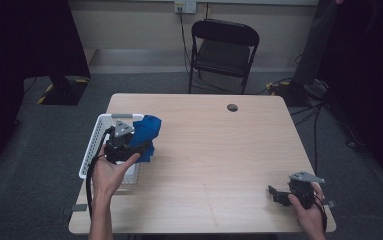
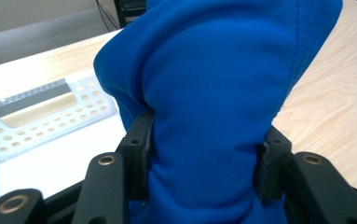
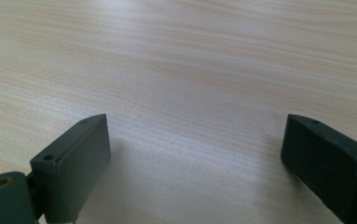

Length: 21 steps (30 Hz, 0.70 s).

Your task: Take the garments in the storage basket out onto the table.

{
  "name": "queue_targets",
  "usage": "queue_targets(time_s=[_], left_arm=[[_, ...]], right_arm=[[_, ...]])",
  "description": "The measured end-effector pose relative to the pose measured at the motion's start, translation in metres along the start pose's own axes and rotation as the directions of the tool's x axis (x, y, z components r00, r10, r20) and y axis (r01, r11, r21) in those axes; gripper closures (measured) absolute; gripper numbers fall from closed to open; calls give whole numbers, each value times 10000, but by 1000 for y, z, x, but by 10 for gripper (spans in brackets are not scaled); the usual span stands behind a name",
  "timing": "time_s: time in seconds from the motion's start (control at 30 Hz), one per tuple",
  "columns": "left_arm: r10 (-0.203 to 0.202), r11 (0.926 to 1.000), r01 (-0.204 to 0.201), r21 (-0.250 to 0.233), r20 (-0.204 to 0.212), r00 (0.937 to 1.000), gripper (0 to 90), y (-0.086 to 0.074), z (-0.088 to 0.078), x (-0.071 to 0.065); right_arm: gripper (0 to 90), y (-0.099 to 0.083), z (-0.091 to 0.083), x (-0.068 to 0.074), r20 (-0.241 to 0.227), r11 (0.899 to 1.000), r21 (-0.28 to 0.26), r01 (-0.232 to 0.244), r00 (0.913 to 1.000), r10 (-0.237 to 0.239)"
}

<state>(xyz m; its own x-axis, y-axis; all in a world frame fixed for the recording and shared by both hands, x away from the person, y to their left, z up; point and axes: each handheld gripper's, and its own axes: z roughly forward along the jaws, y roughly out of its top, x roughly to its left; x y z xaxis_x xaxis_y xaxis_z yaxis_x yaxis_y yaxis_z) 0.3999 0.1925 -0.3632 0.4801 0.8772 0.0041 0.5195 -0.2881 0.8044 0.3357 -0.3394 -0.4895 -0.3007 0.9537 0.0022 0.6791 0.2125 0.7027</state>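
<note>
A soft blue cloth bundle (image 2: 213, 88) is pinched between the jaws of my left gripper (image 2: 204, 163), whose pads press into both of its sides. In the high view the left gripper (image 1: 138, 145) holds the blue cloth (image 1: 148, 131) at the right edge of a white perforated basket (image 1: 93, 145), at the table's left. My right gripper (image 1: 275, 192) rests near the table's front right corner, in a hand. In the right gripper view its jaws stand wide apart over bare wood, the right gripper (image 3: 195, 154) holding nothing.
The light wooden table (image 1: 214, 150) has a small round dark grommet (image 1: 232, 107) near its far edge. A black folding chair (image 1: 222, 50) stands behind the table. Dark curtains hang at both sides, and cables run across the floor at the right.
</note>
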Motion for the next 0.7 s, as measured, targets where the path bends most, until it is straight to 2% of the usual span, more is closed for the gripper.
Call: queue_targets(time_s=[0.27,0.5,0.63,0.7], left_arm=[[229,9997,-226,-102,311,9993,504,6,2,-11],[571,9982,-563,-226,328,9978,505,13,1,-24],[552,9980,-539,-323,422,9976,505,16,1,-28],[600,9978,-591,-287,300,9977,504,16,2,-29]], right_arm=[[72,0,0,0,11,10000,-1,-10,10000,10],[72,0,0,0,13,10000,0,-11,10000,11],[72,0,0,0,12,10000,0,-13,10000,13],[72,0,0,0,11,10000,1,-12,10000,12]])
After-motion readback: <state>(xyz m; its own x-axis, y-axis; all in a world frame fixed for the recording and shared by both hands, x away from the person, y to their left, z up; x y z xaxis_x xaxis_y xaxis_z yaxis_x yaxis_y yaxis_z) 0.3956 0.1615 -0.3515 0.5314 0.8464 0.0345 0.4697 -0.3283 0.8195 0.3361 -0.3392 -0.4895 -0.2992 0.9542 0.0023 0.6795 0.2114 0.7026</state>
